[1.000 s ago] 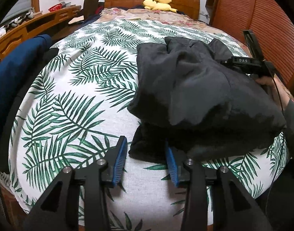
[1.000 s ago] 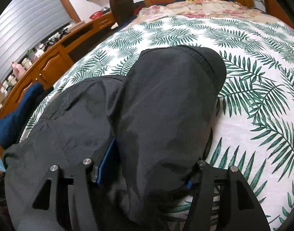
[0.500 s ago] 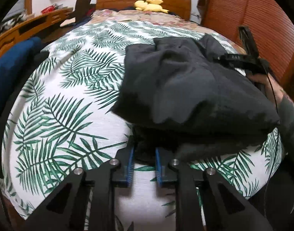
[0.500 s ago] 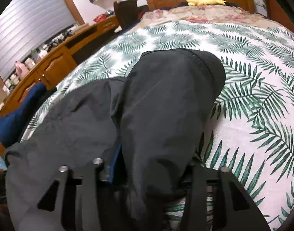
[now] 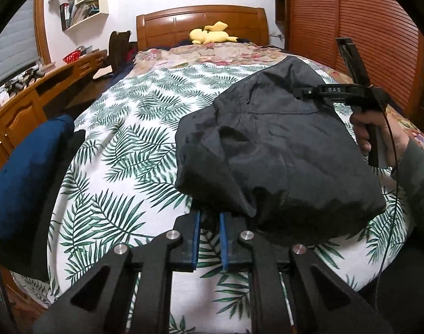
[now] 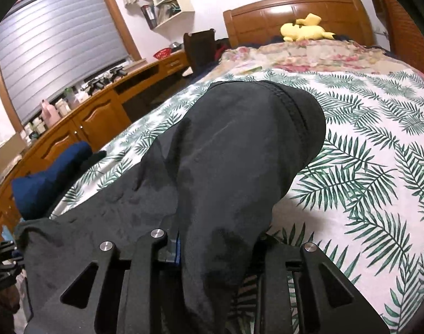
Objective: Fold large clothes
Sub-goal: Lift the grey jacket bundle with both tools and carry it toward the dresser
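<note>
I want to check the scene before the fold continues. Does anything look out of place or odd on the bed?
Nothing is spilled or damaged. The black garment lies bunched and uneven on the leaf-print bedspread, which is normal mid-fold. A blue cloth hangs at the bed's left edge.

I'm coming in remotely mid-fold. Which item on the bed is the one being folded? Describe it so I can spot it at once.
Find the bed with the white cover printed in green palm leaves. On its near end lies a bunched black garment, with both grippers at its near edge. It is the only plain black cloth on the cover; the yellow plush toy sits far off by the wooden headboard.
</note>
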The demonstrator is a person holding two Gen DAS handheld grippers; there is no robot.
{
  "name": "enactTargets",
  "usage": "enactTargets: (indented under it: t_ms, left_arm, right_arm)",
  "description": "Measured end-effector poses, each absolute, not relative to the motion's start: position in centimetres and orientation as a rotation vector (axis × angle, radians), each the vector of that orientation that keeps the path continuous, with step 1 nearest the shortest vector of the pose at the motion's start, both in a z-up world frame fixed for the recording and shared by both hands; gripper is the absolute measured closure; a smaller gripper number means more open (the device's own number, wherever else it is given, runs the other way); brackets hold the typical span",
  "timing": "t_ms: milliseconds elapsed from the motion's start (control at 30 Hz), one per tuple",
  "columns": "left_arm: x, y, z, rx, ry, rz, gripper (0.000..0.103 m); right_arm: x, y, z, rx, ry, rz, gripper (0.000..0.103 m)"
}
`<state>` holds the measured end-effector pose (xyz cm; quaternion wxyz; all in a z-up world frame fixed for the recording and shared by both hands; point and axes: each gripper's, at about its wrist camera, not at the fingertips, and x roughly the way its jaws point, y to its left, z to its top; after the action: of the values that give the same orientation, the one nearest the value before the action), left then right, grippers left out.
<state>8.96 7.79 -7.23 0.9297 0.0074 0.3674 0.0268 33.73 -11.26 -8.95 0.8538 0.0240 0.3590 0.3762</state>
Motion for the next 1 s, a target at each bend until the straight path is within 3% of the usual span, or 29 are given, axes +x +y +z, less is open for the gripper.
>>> enactTargets:
  t_ms: [567, 1000]
  left_arm:
    - [7.6, 7.4, -6.9, -0.005, 0.677, 0.006, 0.096]
    - [3.9, 16.0, -3.7, -0.067, 0.572, 0.062, 0.096]
  right_arm:
    - [30.6, -13.2, -6.7, -0.003, 0.712, 0.779, 0.079]
    - [28.6, -2.8, -1.6, -0.07, 0.674, 0.833, 0.08]
